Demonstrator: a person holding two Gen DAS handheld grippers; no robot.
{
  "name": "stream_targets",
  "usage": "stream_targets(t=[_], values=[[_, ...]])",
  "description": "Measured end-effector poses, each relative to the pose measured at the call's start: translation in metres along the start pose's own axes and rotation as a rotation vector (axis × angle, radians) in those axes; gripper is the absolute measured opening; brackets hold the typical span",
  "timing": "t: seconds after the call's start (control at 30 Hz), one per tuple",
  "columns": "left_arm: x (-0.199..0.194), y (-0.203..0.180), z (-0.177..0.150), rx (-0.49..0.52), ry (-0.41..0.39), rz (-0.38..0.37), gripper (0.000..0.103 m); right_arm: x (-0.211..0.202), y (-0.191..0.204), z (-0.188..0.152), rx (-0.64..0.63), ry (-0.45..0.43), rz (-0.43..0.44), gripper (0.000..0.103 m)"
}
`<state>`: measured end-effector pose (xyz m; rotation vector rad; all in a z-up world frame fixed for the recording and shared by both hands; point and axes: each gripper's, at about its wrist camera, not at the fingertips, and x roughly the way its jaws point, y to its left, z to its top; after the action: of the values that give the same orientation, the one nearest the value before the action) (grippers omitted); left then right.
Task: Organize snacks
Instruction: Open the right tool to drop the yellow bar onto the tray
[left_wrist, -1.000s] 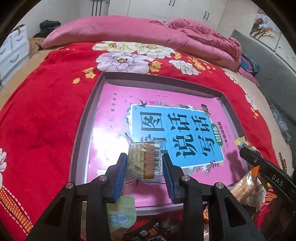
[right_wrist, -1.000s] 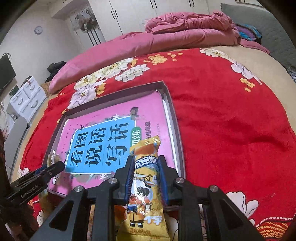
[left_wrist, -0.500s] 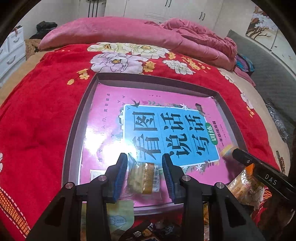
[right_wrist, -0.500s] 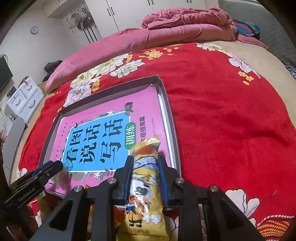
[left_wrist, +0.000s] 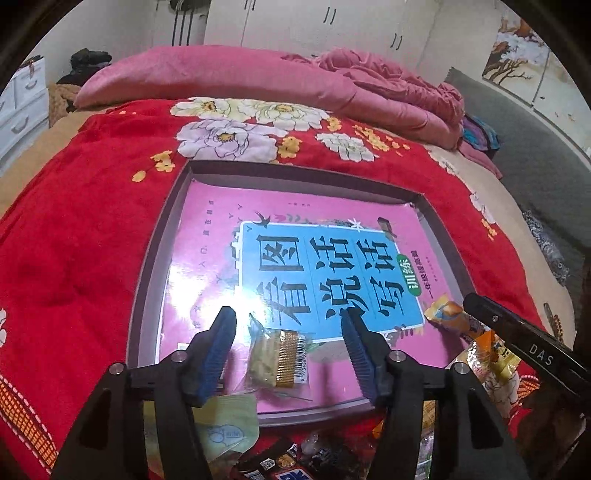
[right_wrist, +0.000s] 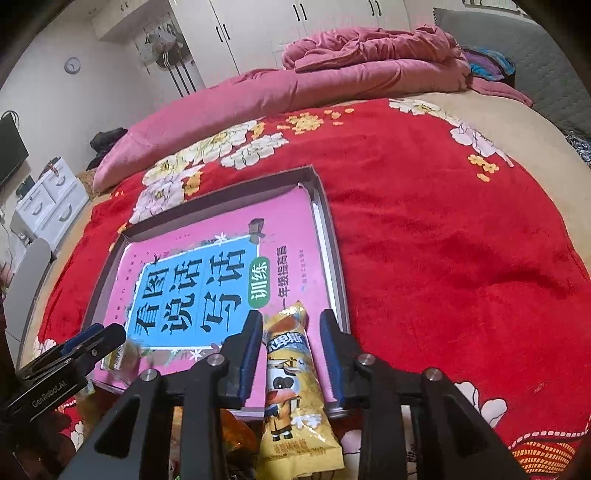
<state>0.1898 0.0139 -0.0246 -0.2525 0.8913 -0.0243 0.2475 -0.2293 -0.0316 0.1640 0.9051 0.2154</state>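
Snack in clear wrapper (left_wrist: 277, 357) is seen lying on the pink book (left_wrist: 295, 258), untouched between the opening left gripper (left_wrist: 291, 354); yellow snack packet (right_wrist: 291, 373) is likewise released between the opening right gripper (right_wrist: 291, 354).

Both views are taken from the wrists, angled steeply down and close over the near edge of the grey tray (left_wrist: 147, 295) (right_wrist: 338, 258) on the bed. The tray's near left corner is covered by the left view, its near right corner by the right. The tray and its pink book (left_wrist: 207, 243) (right_wrist: 280, 221) are shared.
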Motion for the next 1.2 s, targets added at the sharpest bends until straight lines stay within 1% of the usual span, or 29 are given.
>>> stream_targets(t=[0.13, 0.2, 0.27, 0.43, 0.6, 0.8, 0.93, 1.1, 1.2], values=[[-0.007, 0.004, 0.002, -0.02, -0.021, -0.019, 0.069, -0.008, 0.0, 0.0, 0.005, -0.023, 0.016, 0.042], [-0.009, 0.006, 0.001, -0.025, -0.026, -0.022, 0.074, -0.01, 0.001, 0.001, 0.003, -0.032, 0.02, 0.045], [-0.011, 0.007, 0.001, -0.026, -0.029, -0.019, 0.075, -0.013, 0.002, 0.001, 0.0, -0.044, 0.024, 0.047], [-0.018, 0.008, 0.0, -0.023, -0.045, -0.007, 0.075, -0.02, 0.005, 0.002, -0.007, -0.068, 0.026, 0.05], [-0.023, 0.009, -0.002, -0.023, -0.044, -0.01, 0.077, -0.03, 0.012, 0.001, -0.026, -0.103, 0.021, 0.06], [-0.029, 0.01, -0.006, -0.028, -0.047, -0.003, 0.077, -0.039, 0.022, -0.003, -0.076, -0.131, -0.01, 0.063], [-0.034, 0.011, -0.009, -0.022, -0.051, 0.005, 0.077, -0.042, 0.025, -0.006, -0.09, -0.135, -0.013, 0.063], [-0.049, 0.016, -0.013, -0.037, -0.076, 0.007, 0.077, -0.048, 0.026, -0.012, -0.089, -0.135, -0.01, 0.063], [-0.053, 0.022, -0.017, -0.056, -0.066, 0.007, 0.077, -0.051, 0.027, -0.015, -0.093, -0.13, -0.005, 0.063]])
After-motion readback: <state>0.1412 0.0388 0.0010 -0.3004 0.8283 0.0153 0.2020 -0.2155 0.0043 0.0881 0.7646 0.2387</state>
